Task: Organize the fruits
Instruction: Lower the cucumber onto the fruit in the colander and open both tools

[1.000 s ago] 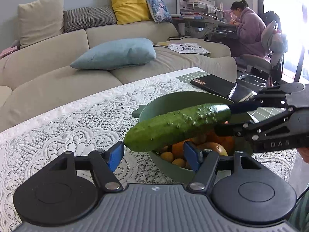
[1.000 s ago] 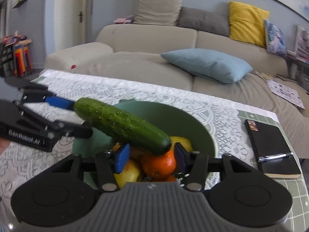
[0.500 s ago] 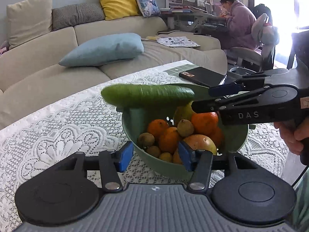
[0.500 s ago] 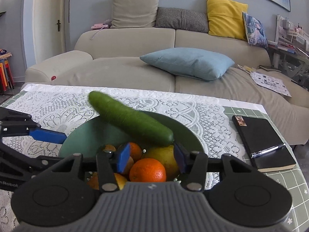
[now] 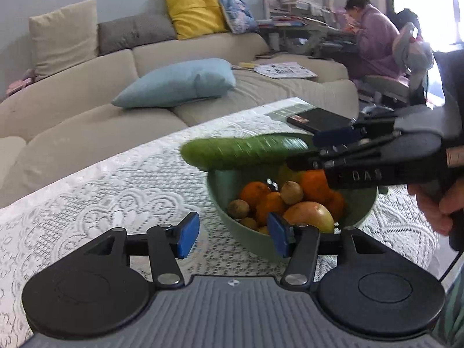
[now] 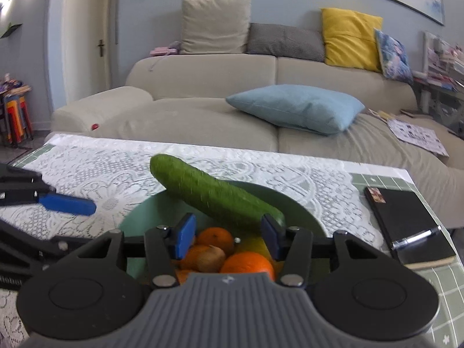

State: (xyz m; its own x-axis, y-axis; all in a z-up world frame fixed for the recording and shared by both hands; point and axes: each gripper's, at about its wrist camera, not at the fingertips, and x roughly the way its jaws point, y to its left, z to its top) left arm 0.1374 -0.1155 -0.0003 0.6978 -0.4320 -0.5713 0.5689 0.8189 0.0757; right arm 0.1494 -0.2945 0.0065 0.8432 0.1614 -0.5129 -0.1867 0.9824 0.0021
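Two handheld grippers over one table, and one cucumber (image 5: pixel 240 152) in the air. The right gripper (image 6: pixel 229 237) has it: its two blue pads pinch the cucumber's near end, and the rest pokes out to the left, tilted a little, above the far rim of the green bowl (image 5: pixel 359 203). It is blurred in both views, clear of the fruit beneath it.

The left gripper (image 5: pixel 233 232) hangs just in front of the bowl, its two pads spread wide with nothing between them.

One bowl, and it is well filled. I count at least four oranges (image 5: pixel 255 194), three small brown kiwis (image 5: pixel 291 192), one big yellow-orange fruit (image 5: pixel 307 216) at the near side, and one yellow fruit (image 5: pixel 285 172) half hidden behind the gripper's fingers. Whatever lies deeper in the heap I cannot make out.

The bowl stands on a white lace tablecloth (image 5: pixel 116 191). Off to the right, well apart from the bowl, lies one black notebook (image 6: pixel 406 220) with one pen (image 6: pixel 414 239) across it.

Behind the table is a beige sofa (image 6: pixel 203 75) with five cushions: one cream (image 6: pixel 216 24), one grey check (image 6: pixel 285 42), one yellow (image 6: pixel 349 37), one blue patterned (image 6: pixel 393 55) and one pale blue (image 6: pixel 295 107) lying on the seat. One person (image 5: pixel 374 34) in purple sits at a desk in the far corner.
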